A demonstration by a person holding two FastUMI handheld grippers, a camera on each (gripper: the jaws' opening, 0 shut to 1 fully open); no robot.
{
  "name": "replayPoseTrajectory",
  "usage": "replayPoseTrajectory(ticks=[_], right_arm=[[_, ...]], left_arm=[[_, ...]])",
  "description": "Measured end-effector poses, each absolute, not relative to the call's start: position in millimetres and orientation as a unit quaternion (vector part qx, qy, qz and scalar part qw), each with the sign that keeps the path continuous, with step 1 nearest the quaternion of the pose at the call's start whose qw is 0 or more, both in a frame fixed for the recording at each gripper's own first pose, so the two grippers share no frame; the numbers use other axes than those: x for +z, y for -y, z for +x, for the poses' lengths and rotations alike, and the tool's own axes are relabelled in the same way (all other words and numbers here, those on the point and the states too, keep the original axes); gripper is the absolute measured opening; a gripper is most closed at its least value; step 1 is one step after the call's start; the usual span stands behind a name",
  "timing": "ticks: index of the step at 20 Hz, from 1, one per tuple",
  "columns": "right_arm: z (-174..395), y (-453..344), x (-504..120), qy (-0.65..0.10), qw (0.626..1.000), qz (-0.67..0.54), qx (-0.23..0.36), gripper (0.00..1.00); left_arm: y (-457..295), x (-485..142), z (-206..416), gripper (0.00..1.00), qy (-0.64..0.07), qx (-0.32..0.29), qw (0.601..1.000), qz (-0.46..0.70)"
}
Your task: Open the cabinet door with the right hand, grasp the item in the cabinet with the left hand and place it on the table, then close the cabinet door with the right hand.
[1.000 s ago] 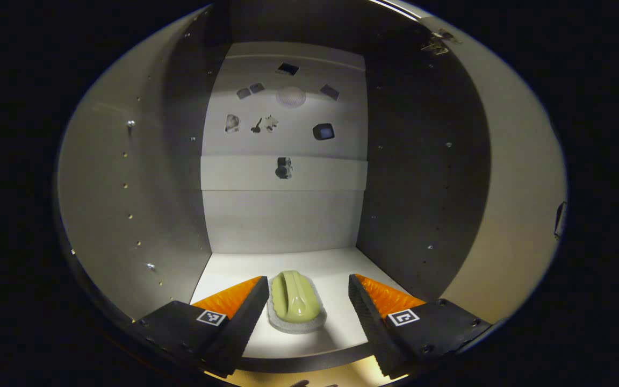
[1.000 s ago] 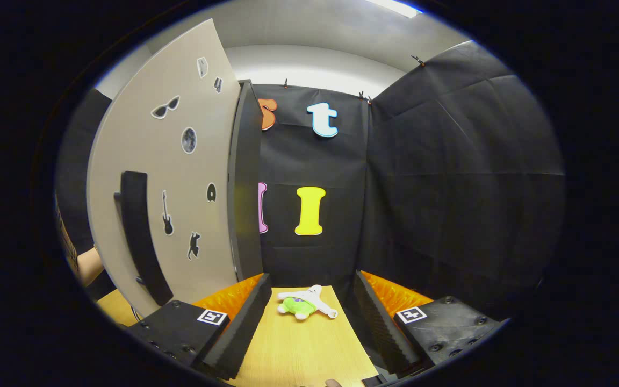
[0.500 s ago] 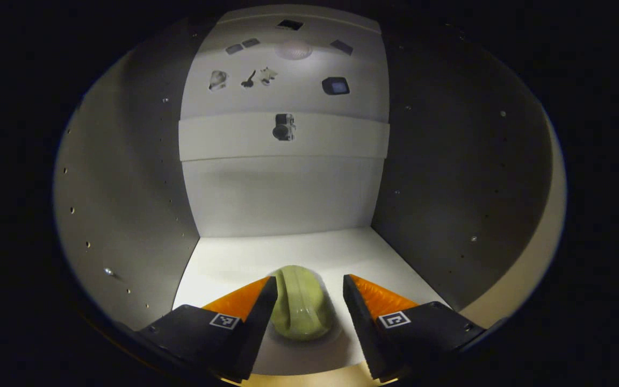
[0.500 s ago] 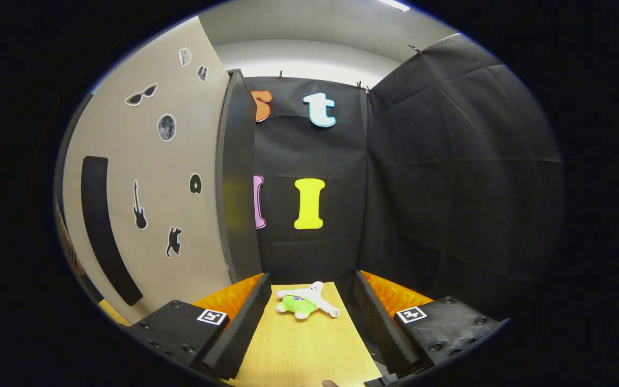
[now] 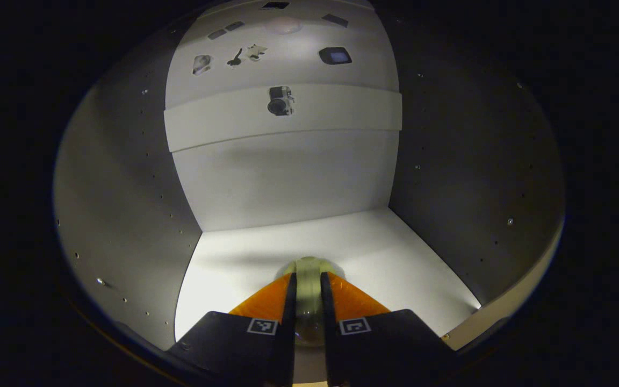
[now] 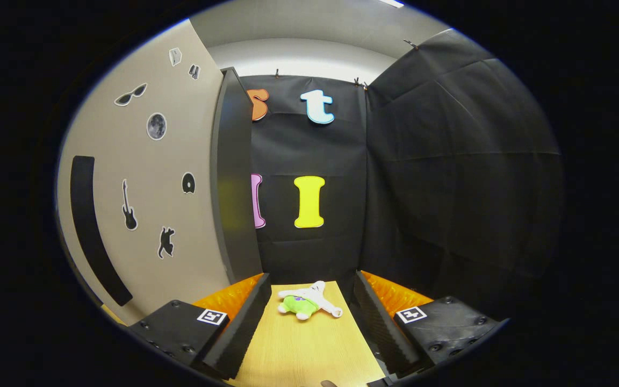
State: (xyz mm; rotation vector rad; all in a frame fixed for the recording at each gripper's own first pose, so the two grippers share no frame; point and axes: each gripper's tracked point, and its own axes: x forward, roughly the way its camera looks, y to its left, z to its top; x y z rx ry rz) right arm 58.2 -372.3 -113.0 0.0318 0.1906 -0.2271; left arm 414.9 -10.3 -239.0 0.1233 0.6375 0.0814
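Cabinet interior (image 5: 288,183): pale back wall, white floor lit from the front, dark side walls with rows of peg holes, a few small stickers high on the back wall. Landmark for positions: the cabinet floor (image 5: 395,258). The pale green item (image 5: 308,285) sits on that floor near its front edge, roughly midway between the side walls. Left gripper (image 5: 308,306) is inside the cabinet with both fingers drawn in against the sides of the item, so it is clamped on it; whether the item has left the floor cannot be told. Cabinet door (image 6: 143,177) stands swung open, its dark handle (image 6: 92,231) free. Right gripper (image 6: 309,328) has its fingers spread apart and empty, over the wooden table (image 6: 304,355), where a small plush toy (image 6: 307,303) lies. Progress, as judged: door opened, grasp made. Left to do: withdraw the item, set it on the table, release, close the door with the right.
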Motion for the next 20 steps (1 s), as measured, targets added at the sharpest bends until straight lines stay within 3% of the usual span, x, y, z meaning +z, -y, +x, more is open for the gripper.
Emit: replayPoseTrajectory(ticks=[3, 10, 20], right_arm=[[56.8, 371.9, -114.6, -0.098, 0.989, 0.013, -0.112, 0.98], [52.3, 363.2, -115.7, -0.103, 0.99, 0.018, -0.094, 0.98], [35.2, 322.1, -99.2, -0.077, 0.995, 0.02, -0.057, 0.98]], left_arm=[[9.6, -237.9, 414.1, 0.22, -0.31, 0.051, 0.948, 0.055], [13.0, -220.8, 383.8, 0.22, -0.295, 0.068, 0.953, 0.024], [25.5, -173.6, 262.1, 0.22, -0.252, 0.069, 0.965, -0.016]])
